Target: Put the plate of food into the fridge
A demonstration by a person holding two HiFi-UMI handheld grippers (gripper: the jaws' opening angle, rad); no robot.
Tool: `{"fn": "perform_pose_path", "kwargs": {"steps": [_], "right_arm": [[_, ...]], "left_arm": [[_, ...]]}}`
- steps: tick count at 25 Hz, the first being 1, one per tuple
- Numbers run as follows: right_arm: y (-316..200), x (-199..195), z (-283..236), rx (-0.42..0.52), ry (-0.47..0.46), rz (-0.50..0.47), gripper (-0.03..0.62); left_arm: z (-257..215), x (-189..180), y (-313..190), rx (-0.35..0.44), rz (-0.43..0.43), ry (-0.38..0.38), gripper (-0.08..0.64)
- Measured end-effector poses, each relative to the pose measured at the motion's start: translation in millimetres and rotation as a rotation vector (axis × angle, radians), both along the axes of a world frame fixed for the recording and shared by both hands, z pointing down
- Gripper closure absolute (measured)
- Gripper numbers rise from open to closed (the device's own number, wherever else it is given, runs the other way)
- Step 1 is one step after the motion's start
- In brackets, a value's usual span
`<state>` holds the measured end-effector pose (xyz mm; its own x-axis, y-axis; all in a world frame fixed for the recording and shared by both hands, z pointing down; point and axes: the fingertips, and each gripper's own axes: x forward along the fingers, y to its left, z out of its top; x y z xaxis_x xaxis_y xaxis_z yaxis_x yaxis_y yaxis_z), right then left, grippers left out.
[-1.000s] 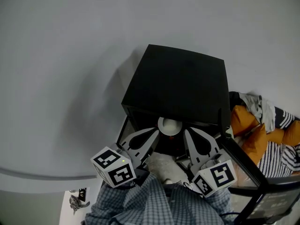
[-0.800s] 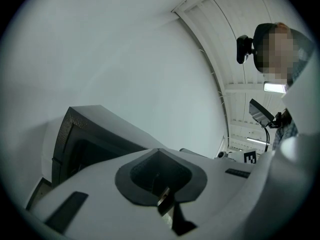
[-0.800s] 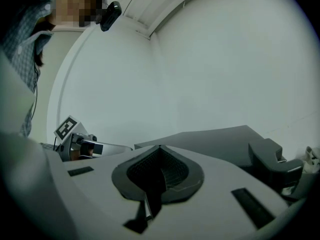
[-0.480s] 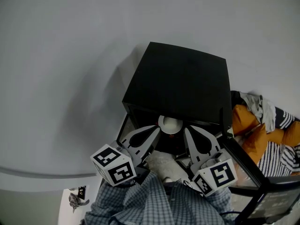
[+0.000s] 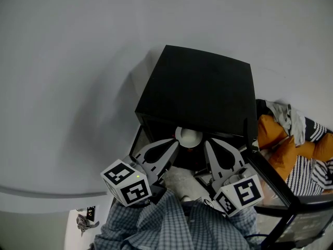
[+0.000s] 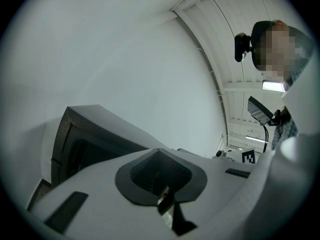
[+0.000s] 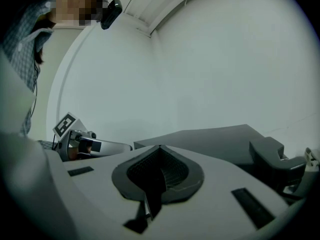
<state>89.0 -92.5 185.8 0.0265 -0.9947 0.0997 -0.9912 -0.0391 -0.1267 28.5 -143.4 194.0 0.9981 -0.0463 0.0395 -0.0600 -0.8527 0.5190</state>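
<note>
Black on every side, the fridge [image 5: 200, 90] is standing against a pale wall [image 5: 78, 61] and is being seen from above. Its door [image 5: 270, 180] is standing open to the right.

The plate [image 5: 188, 137], white and round, is hanging at the mouth of the fridge, just under the front edge of its top, between the tips of the two grippers. What is lying on it is too small to tell, apart from a reddish spot at its near edge.

The left gripper [image 5: 173, 144] is reaching in from the lower left, its tip touching the plate's left rim. In the left gripper view its jaws are pressing together, with a thin pale edge nipped in the seam between the dark pads, so it is clamping that rim.

The right gripper [image 5: 207, 146] is mirroring it from the lower right, its tip meeting the plate's right rim. In the right gripper view its jaws are lying closed along a dark seam, and as far as the head view is showing, they are pinching the rim too.

Both marker cubes are sitting toward the person, whose checked sleeves [image 5: 171, 225] are filling the bottom of the head view. Beside the open door, a heap of orange and striped cloth [image 5: 291, 150] is lying to the right of the fridge.
</note>
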Motion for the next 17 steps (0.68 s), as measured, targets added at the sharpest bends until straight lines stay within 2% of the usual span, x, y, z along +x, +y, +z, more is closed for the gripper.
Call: {"fn": "perform_pose_path", "kwargs": {"steps": [17], "right_arm": [[-8.2,-8.8,9.3,-0.03,-0.008,-0.032,0.586]], "left_arm": [[4.1,-5.5,-0.7,-0.011,-0.011,-0.015,0.554]]}}
